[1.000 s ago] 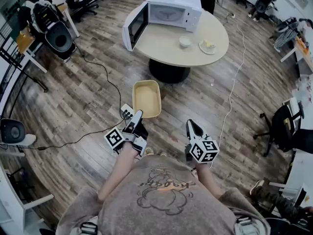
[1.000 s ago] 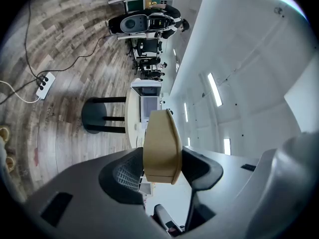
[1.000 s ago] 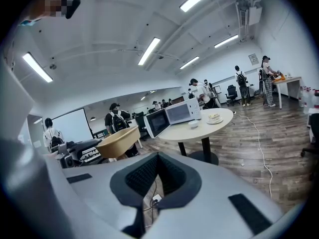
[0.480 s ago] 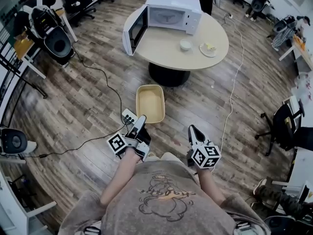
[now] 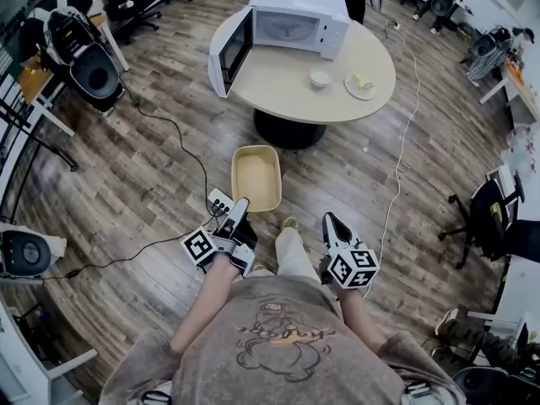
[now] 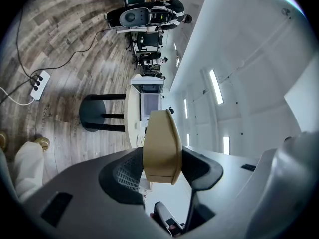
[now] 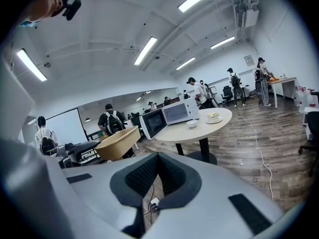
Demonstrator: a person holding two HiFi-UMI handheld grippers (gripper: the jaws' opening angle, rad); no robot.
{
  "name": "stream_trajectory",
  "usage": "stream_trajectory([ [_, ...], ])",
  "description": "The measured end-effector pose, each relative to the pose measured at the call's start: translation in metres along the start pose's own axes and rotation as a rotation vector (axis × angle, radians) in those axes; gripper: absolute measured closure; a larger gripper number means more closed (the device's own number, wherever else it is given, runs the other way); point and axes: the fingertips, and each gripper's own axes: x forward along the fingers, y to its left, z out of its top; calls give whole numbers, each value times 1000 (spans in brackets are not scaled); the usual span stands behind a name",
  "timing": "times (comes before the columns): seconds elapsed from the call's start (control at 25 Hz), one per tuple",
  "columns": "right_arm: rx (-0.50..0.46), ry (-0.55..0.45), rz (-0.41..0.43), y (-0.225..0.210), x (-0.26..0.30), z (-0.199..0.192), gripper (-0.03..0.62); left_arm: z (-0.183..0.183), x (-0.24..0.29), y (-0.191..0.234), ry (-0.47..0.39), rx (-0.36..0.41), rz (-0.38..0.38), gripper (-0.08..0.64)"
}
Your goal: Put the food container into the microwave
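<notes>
My left gripper (image 5: pixel 239 218) is shut on the near rim of a beige, empty food container (image 5: pixel 256 177), carried level over the wooden floor. In the left gripper view both pads clamp the container (image 6: pixel 162 148) by its edge. The white microwave (image 5: pixel 299 19) stands at the far side of a round table (image 5: pixel 278 78), its door (image 5: pixel 229 51) swung open to the left. My right gripper (image 5: pixel 331 222) is shut and holds nothing. The right gripper view shows the container (image 7: pixel 117 143) at the left and the microwave (image 7: pixel 179 112) ahead.
On the table beside the microwave stand a small white bowl (image 5: pixel 319 76) and a plate (image 5: pixel 359 83) with food. A power strip (image 5: pixel 219 201) and cables lie on the floor by my left gripper. Office chairs (image 5: pixel 93 62) and desks ring the room.
The person has stepped forward: a trouser leg and shoe now show between the grippers. Both grippers have shifted slightly, and the container is still held.
</notes>
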Motion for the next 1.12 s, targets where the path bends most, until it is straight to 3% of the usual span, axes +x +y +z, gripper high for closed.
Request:
stream_trajectory([
  [0.84,-5,18,38,-68,139,77,591,62,153,10,-8,-18,10,319],
  [1.12,-12,34,83,-94,184,109,591,82,204,7,-52,-9,16,319],
])
